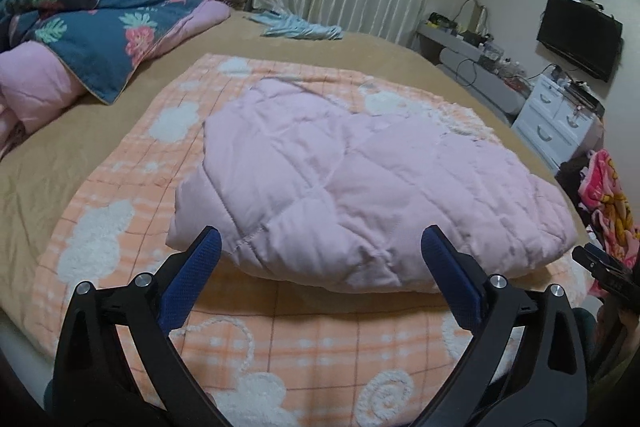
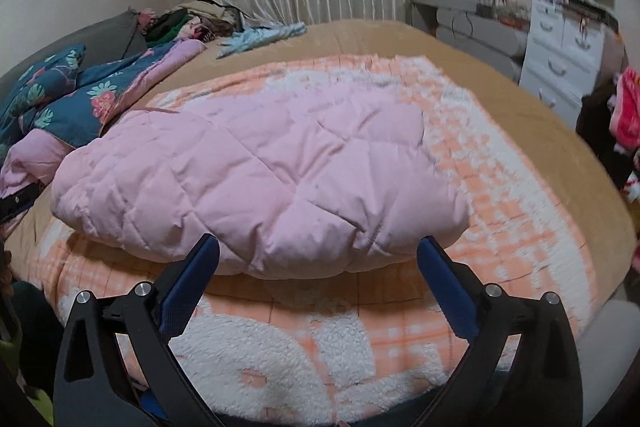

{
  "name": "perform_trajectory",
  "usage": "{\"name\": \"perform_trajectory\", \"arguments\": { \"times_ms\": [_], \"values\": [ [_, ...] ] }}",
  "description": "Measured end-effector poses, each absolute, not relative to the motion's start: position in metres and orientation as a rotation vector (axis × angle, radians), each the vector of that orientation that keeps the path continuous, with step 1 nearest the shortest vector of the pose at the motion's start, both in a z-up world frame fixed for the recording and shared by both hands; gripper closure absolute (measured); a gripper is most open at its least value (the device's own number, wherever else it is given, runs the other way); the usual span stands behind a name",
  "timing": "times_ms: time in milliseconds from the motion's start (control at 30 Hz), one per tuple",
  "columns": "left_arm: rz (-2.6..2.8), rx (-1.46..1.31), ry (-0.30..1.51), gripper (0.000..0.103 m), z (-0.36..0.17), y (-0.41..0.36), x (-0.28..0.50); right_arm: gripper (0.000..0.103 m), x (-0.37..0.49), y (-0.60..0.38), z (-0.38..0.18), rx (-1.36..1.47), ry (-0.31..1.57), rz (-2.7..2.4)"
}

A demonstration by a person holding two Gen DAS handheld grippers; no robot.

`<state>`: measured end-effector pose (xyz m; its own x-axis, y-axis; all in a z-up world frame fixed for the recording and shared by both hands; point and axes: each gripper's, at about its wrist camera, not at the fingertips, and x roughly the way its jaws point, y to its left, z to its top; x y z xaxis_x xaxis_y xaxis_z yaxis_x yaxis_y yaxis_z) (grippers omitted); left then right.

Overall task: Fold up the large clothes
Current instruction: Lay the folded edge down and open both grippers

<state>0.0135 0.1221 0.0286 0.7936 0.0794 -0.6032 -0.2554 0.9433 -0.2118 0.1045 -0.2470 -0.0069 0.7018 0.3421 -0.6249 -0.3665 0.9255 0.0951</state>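
Observation:
A pink quilted padded garment lies folded into a thick bundle on an orange and white fleece blanket. It also shows in the right wrist view, on the same blanket. My left gripper is open and empty, its blue pads just short of the bundle's near edge. My right gripper is open and empty, also at the bundle's near edge, further right. Its black tip shows at the right of the left wrist view.
The blanket covers a tan bed. A dark blue floral duvet and pink bedding are heaped at the back left. A light blue cloth lies at the far edge. White drawers and a wall TV stand to the right.

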Motion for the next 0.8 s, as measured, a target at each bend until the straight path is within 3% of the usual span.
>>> {"name": "perform_trajectory", "arguments": {
  "times_ms": [433,800],
  "values": [
    [0.123,-0.242,0.611,0.009,0.044,0.080,0.003,0.004,0.045,-0.234,0.033,-0.116,0.560,0.409],
    [0.062,-0.205,0.629,0.009,0.021,0.034,-0.001,0.004,0.016,-0.211,0.012,-0.189,0.536,0.366]
  ]
}}
